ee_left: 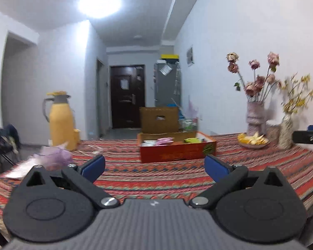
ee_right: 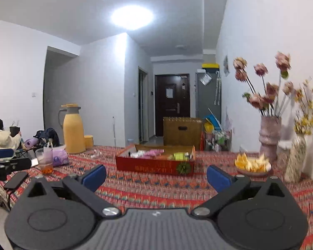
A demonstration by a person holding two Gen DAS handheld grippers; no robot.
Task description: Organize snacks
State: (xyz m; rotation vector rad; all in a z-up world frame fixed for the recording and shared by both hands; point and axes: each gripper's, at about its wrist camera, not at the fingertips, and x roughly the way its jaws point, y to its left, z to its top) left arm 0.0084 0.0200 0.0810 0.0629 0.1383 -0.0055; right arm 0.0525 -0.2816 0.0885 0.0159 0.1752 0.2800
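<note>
Nearest, the left gripper hangs low over the striped cloth, jaws wide apart and holding nothing. The right gripper does the same, its blue pads spread with only cloth between them.

Ahead of both stands the red box, the landmark here, resting on the cloth near the table's middle. Snacks lie inside it: pink and white packets toward its left, a yellow-green packet toward its right.

Right of the box sits a plate of orange and yellow peel or slices; motion blur hides which. Just beyond the plate stand a pink vase of dried roses and a pale bottle with yellow sprigs.

Left of the box lie a purple bag, a cup of amber liquid beside it, and a dark phone nearer the table edge. Farther left and back stands a yellow thermos.

Behind the box, off the table, is a woven chest, then a dark door.
</note>
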